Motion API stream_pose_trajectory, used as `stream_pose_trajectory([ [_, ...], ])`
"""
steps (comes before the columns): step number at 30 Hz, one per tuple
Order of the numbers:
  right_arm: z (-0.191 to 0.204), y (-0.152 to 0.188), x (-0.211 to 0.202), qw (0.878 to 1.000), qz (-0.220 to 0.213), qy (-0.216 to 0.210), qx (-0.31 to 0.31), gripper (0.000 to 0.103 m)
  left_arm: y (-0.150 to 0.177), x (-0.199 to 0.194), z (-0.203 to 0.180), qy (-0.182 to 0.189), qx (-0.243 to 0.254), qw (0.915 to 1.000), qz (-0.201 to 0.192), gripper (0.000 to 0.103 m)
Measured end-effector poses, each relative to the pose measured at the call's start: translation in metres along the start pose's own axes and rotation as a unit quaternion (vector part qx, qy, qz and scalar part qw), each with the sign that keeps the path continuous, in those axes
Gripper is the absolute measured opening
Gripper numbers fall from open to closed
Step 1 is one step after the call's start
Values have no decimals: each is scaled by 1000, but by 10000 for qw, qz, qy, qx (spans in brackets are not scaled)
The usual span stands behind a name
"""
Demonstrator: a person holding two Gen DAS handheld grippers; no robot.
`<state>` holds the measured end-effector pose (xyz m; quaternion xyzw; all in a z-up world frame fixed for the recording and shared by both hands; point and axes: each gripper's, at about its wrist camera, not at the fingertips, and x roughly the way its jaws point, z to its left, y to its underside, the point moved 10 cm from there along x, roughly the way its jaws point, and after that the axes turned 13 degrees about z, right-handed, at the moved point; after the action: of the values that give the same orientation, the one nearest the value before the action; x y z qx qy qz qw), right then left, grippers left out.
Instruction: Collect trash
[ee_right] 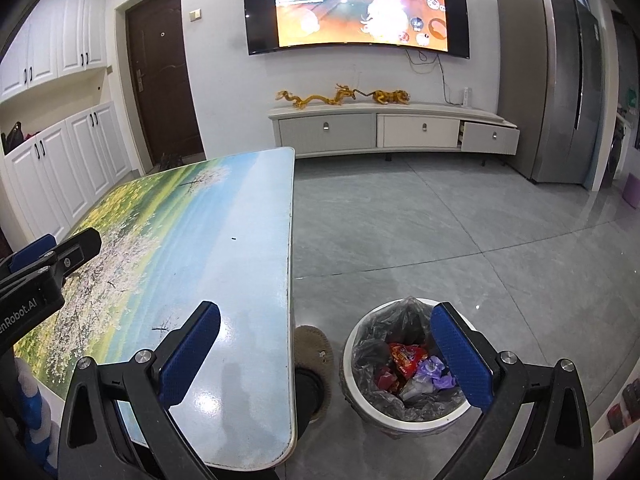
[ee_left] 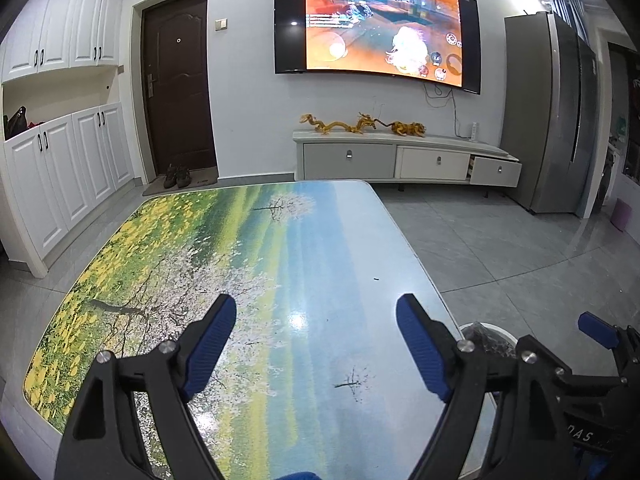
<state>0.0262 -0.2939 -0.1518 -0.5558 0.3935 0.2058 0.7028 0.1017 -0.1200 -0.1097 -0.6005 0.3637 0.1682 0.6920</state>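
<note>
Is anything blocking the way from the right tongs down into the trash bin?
Nothing visible does. The right tongs stand open and empty, and the trash bin sits on the floor beside the table, its lined mouth uncovered with wrappers inside.

White lettering "enRobot.AI", its start cut off by the picture's edge, is showing on the black body of the left gripper (ee_right: 72,258), left of the table (ee_right: 248,216). The game text on the television (ee_right: 356,0), above the table, is blurring beyond reading.
</note>
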Motion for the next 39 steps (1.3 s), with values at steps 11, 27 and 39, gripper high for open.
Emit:
stream_pose_trajectory([
  [11, -8, -1, 0, 9999, -81, 44, 74, 103, -5, -4, -13, -110, 271, 9995, -117, 82],
  [27, -37, 3, -2, 9992, -165, 159, 325, 103, -2, 0, -42, -31, 590, 9982, -31, 83],
  [39, -53, 5, 1, 9985, -169, 211, 480, 103, 1, 4, -50, 0, 689, 9976, 25, 83],
])
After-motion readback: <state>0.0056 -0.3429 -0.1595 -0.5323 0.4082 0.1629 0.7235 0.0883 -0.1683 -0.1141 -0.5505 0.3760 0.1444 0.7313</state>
